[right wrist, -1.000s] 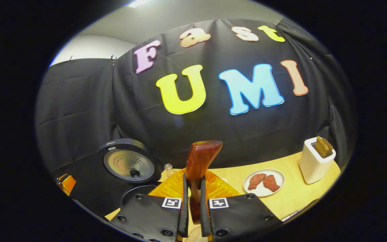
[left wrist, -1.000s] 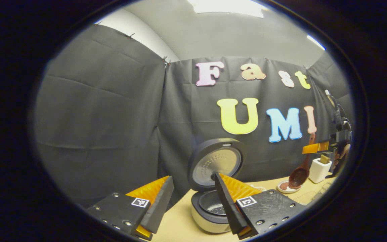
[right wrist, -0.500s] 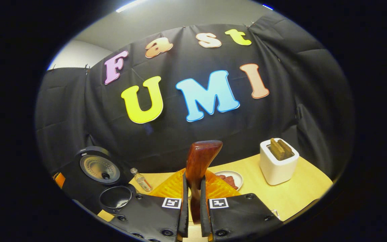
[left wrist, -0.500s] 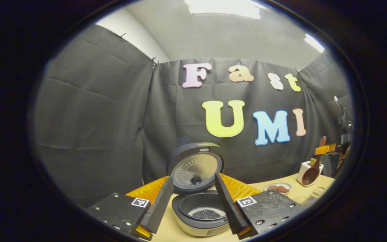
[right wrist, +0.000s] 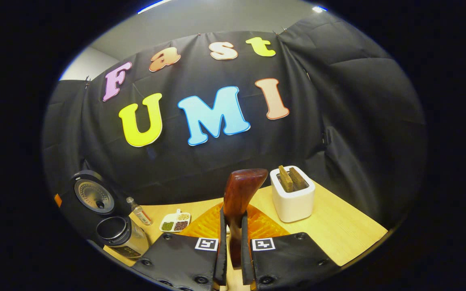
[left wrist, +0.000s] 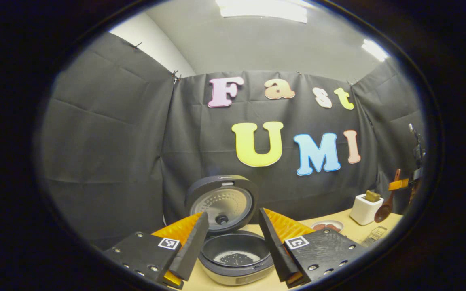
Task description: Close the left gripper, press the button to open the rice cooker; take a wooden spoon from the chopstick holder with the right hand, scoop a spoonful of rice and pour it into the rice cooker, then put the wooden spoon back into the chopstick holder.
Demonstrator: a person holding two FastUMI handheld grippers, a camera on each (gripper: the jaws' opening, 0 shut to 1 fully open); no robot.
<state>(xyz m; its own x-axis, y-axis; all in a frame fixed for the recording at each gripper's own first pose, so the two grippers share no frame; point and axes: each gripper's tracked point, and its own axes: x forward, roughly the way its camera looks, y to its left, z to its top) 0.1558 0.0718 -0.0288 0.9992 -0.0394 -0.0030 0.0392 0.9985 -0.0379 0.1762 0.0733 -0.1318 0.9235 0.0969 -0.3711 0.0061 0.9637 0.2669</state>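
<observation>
Swinging rightward over the last second, the right gripper has carried the dark red-brown wooden spoon away from the cooker: in the right gripper view the round grey rice cooker with its lid raised has slid to the far left, and the white square chopstick holder with brown sticks in it now stands just right of the spoon handle, closer than before.

In the left gripper view the cooker has moved to sit centred between the fingers of the left gripper, whose jaws stand wide apart and hold nothing. A scatter of pale grains lies in its dark pot, so the pour looks done.

Further right, a small white plate of reddish pieces rests on the pale wooden table, then the holder, then the spoon hanging bowl-down just beside it.

The right jaws are clamped narrowly on the spoon's handle. Judging by this, only the return remains: the bowl must line up over the holder's slot, where the sticks may crowd it.
</observation>
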